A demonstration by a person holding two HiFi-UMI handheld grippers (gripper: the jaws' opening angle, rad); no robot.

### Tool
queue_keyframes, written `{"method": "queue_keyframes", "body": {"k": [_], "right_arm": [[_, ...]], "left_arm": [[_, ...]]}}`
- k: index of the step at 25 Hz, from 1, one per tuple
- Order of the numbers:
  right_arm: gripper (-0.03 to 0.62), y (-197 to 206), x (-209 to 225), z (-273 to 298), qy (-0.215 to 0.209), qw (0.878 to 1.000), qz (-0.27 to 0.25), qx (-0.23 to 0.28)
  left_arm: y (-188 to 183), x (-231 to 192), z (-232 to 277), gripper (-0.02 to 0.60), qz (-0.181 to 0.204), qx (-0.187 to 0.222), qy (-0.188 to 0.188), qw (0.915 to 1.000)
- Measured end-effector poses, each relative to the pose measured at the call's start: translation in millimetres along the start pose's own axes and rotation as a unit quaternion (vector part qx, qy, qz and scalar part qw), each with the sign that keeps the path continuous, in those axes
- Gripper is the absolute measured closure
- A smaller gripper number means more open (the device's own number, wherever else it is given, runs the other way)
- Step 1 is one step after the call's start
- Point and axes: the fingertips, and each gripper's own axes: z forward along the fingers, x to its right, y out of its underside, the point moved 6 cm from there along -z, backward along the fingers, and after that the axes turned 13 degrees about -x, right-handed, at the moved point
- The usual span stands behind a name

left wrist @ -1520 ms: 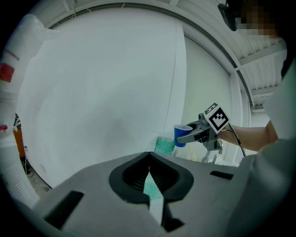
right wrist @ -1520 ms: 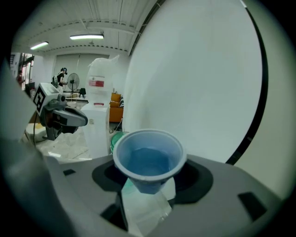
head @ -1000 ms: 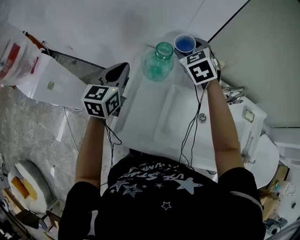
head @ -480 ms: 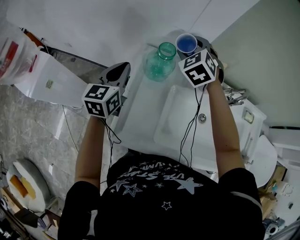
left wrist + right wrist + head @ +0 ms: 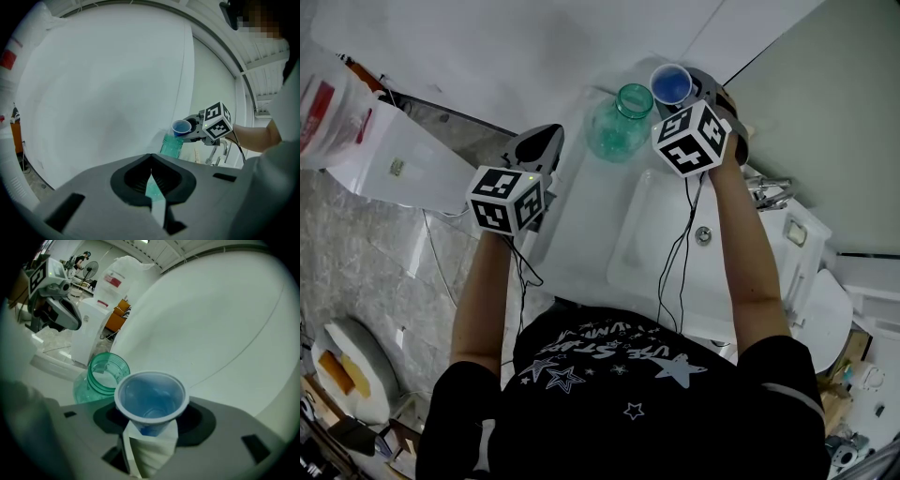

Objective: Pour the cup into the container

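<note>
Jaws of right gripper (image 5: pixel 151 427) grasp the cup (image 5: pixel 671 84) just right of the jar (image 5: pixel 619 122), upper centre; left gripper's (image 5: pixel 151 180) jaws closed, empty; tipping before the rim overhangs that narrow mouth would likely spill onto the bench (image 5: pixel 581 202).

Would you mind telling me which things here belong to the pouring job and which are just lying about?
In the job: blue cup, held in the right tool; green jar, open, beside it.
Lying about: left tool, shut and empty; sink basin; tap; white plastic bag.
</note>
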Motion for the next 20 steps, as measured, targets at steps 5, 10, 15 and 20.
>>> {"method": "queue_keyframes", "body": {"k": [5,10,15,20], "right_arm": [[0.324,-4.5,-3.3,0.1,0.022,0.999,-0.023,-0.003],[0.324,-5.7,-5.5,1.2,0.038,0.998,-0.043,-0.01],[0.324,-5.8,-6.1,1.0,0.047,0.997,-0.056,-0.014],[0.324,-5.9,-5.1,1.0,0.053,0.997,-0.061,-0.014]], "left_arm": [[1.2,-3.4,-1.8,0.571,-0.004,0.001,-0.001,1.0],[2.3,-4.3,-2.0,0.571,-0.005,0.001,0.0,1.0],[3.3,-3.5,-1.9,0.571,-0.008,0.003,0.001,1.0],[3.7,-3.1,-2.5,0.571,-0.009,0.004,0.001,1.0]]}}
